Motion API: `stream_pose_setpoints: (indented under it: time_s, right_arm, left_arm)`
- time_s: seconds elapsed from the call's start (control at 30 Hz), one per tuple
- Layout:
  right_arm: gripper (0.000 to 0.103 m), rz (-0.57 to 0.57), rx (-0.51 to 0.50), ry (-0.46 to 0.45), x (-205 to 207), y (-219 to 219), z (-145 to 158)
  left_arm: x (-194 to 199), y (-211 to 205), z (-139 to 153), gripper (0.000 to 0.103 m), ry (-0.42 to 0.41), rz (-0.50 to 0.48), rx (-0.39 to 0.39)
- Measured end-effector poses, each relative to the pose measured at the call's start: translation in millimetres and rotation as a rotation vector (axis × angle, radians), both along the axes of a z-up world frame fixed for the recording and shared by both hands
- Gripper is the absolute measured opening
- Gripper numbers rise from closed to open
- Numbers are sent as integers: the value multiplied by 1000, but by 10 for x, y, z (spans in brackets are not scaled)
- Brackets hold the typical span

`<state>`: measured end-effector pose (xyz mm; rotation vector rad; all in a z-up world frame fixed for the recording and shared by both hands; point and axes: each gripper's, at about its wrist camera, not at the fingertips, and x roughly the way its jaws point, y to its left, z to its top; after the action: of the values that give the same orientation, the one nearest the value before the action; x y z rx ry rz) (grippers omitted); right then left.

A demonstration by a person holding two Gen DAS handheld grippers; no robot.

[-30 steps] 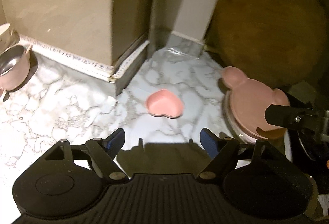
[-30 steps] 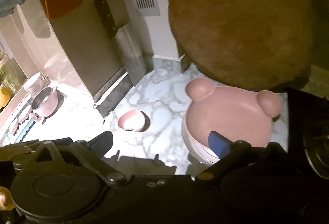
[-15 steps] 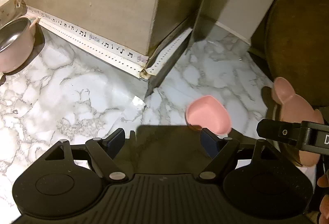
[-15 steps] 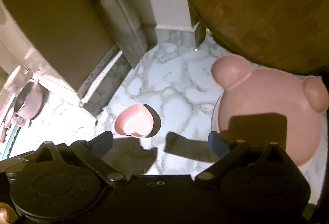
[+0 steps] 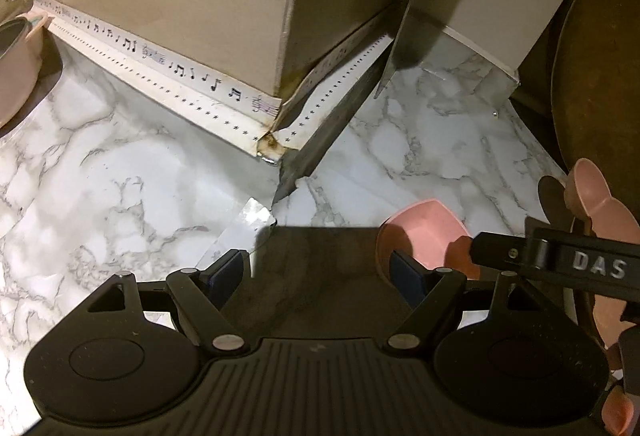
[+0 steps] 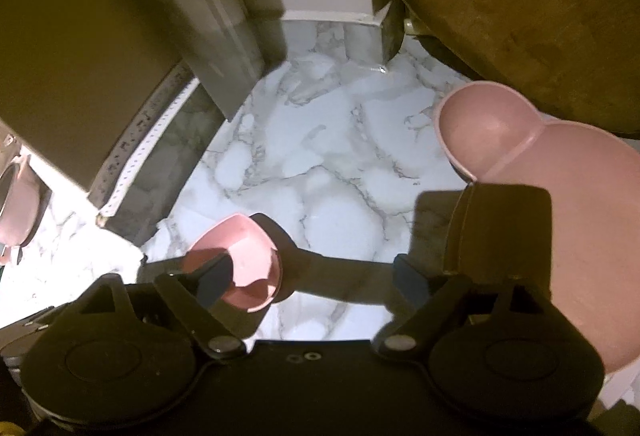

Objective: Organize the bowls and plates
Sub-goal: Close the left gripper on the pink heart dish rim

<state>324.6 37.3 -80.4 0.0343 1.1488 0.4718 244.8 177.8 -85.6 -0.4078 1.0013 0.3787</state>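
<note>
**Both grippers low over marble counter, dishes partly hidden**

The heart-shaped pink dish [image 5: 426, 232] is half covered at lower right of the left wrist view by the left gripper [image 5: 324, 272] finger and a black bar marked "DAS". The mouse-eared pink plate [image 6: 560, 204] is cut off at the right edge of the right wrist view and shadowed; what lies under it cannot be made out. A pink pot [image 5: 16, 68] is clipped at the left edge.

Against the earlier frames, both dishes are seen larger and nearer the bottom edge — the heart dish is now overlapped by the right gripper [image 6: 316, 278] left finger.

Left jaws are held apart, nothing between. Right jaws have just been closing, still apart, only bare marble countertop [image 6: 320, 164] between them.
</note>
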Motion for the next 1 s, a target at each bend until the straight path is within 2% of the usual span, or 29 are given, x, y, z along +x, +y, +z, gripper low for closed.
stream_pose_setpoints:
  time_s: [0.2, 0.37, 0.4, 0.47, 0.6, 0.67, 0.87, 1.0]
  right_arm:
    - [66, 5, 10, 22, 68, 42, -107]
    - [45, 22, 32, 38, 84, 88, -148]
    - [44, 25, 35, 43, 83, 98, -156]
    - [40, 23, 41, 50, 83, 110, -171]
    - [29, 28, 53, 57, 78, 129, -179]
    - [15, 28, 55, 65, 74, 135, -187]
    - [4, 40, 48, 63, 23, 134, -179]
    - [3, 44, 49, 61, -25, 102, -142]
  left_arm:
    - [26, -61, -10, 79, -16, -13, 5]
    - [25, -104, -24, 57, -33, -19, -25]
    - [26, -114, -22, 54, -36, -22, -28]
    - [29, -123, -19, 41, -44, -27, -46]
    - [24, -128, -15, 28, -52, -24, -83]
    - [22, -130, 2, 22, -60, -22, -88]
    - [-10, -176, 65, 15, -66, -38, -86]
    - [-54, -240, 100, 15, -64, -52, -88]
